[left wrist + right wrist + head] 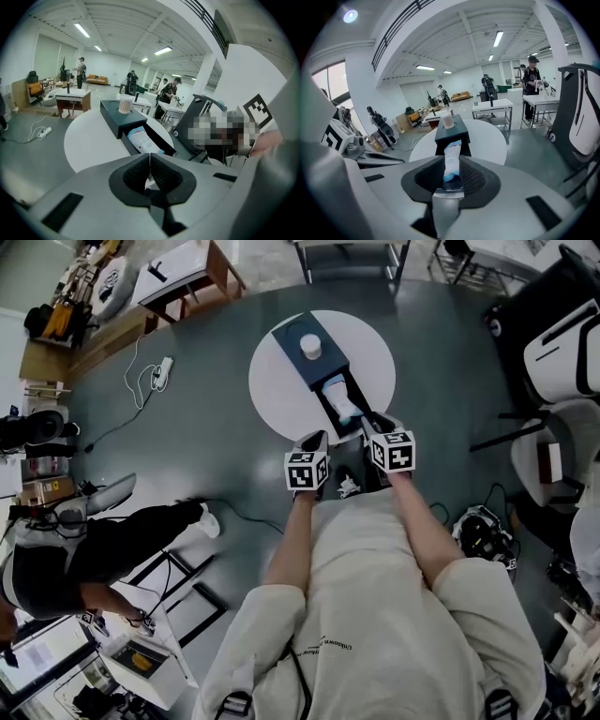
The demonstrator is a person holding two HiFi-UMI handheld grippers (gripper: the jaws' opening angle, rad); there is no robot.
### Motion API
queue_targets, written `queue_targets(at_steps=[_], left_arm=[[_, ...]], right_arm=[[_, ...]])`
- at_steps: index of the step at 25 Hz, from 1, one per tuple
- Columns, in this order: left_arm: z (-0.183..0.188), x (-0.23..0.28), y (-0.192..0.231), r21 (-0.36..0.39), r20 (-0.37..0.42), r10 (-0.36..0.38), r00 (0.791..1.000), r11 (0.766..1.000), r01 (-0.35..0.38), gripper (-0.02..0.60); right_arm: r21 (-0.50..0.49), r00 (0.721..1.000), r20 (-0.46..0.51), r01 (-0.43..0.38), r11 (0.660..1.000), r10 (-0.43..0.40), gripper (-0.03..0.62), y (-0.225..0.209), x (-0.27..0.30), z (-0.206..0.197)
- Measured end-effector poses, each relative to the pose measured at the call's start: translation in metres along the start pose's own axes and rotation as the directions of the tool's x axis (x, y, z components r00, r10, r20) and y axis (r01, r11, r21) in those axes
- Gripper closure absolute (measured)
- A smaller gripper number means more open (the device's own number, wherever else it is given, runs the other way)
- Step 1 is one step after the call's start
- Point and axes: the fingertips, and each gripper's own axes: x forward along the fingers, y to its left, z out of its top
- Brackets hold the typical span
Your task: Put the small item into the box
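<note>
Two tools work at the near edge of the round white counter [281,381]. Right tool [451,174]: clamped narrow on the tail of the small pouch [452,157], white with blue ends, aimed forward into the open tray of the dark box [451,133]. Left tool [150,168]: pressed together on nothing, parked just beside, off the near edge. Small pouch: over or in the tray by the head view; cannot tell whether resting on the tray floor or held just above. Dark box: lying from the counter's middle toward its near edge, with a white cup [447,120] upright on the closed far half.

Likely trouble, as a judgement:
- Could drape over the tray wall or slip out toward the near edge if let go too high, being limp.
- Could shove the dark box across the counter and tip the white cup if pushed forward while clamped.
- Would drag the small pouch back out if withdrawn before releasing.

Writing: none legible. Red mark and faint print on the small pouch, too small to read. Black-and-white square markers on both tools, no words.
</note>
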Motion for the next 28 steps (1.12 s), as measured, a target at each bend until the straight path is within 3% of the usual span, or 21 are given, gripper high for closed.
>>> queue_targets(at_steps=[8,14,21,28], left_arm=[[0.001,-0.003,0.0,0.009,0.0,-0.01,1.0,1.0,0.01,0.56],[-0.001,-0.006,0.013,-0.031,0.002,0.012,1.0,0.999,-0.012,0.56],[-0.001,-0.003,0.012,-0.02,-0.006,-0.007,1.0,1.0,0.007,0.56],[0.013,-0.001,0.008,-0.011,0.01,-0.021,1.0,1.0,0.021,0.56]], right_arm=[[-0.057,0.999,-0.013,-0.04,0.998,0.04,0.513,0.018,0.006,0.0],[-0.054,0.999,-0.011,-0.04,0.998,0.039,0.547,0.018,0.008,0.004],[-0.101,0.997,-0.069,-0.038,0.994,0.031,0.549,0.022,0.013,-0.008],[-0.07,0.999,-0.054,0.002,0.998,-0.006,0.549,0.009,0.011,-0.003]])
